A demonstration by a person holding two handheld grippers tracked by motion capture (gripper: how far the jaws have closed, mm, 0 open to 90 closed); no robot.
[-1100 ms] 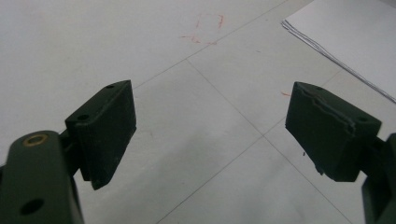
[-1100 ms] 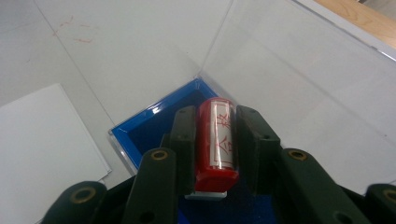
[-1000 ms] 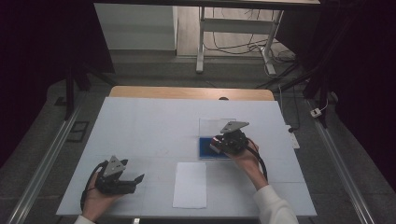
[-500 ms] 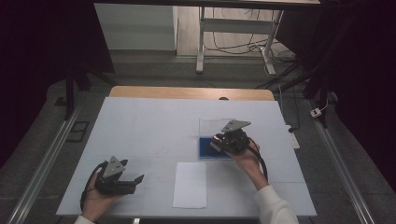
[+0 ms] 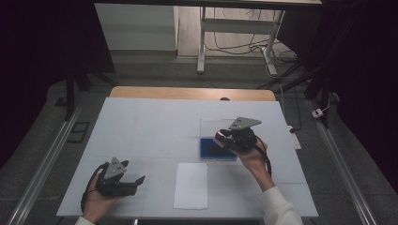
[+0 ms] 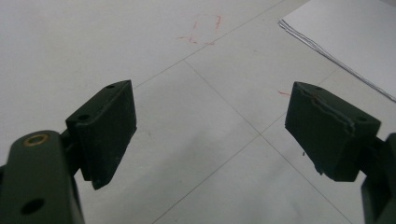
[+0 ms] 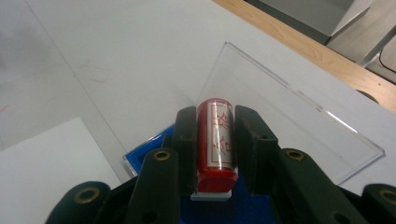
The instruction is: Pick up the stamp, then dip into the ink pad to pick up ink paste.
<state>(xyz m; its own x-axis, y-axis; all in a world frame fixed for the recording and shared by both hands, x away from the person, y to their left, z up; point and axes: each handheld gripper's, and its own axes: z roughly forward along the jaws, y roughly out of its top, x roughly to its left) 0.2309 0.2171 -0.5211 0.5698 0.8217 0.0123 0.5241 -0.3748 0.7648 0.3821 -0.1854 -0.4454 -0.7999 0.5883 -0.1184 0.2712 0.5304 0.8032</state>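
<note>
Judging by the layout, the step in hand is inking a stamp: the right hand-held gripper [image 5: 224, 138] has its jaws pinched on a red cylindrical stamp [image 7: 215, 140] w/ red characters on a pale label, clamped by both sides, its flat end toward the camera in the right gripper view. The stamp sits over or at the blue ink pad [image 5: 217, 149], which lies directly under the jaw tips; whether it touches the pad can't be told. A clear plastic lid [image 7: 289, 121] lies just beyond the jaws, on the far side of the pad. The next move likely calls for lifting the stamp clear w/o tilting, then carrying it back toward the person and to the gripper's left, onto the white paper sheet [image 5: 191, 184], which lies near but apart from the pad, and pressing straight down. The left hand-held gripper [image 6: 210, 140] is spread wide, nothing between its jaws, low over bare table [image 5: 150, 126], w/ the paper edge ahead and to its right, well apart from the stamp.
</note>
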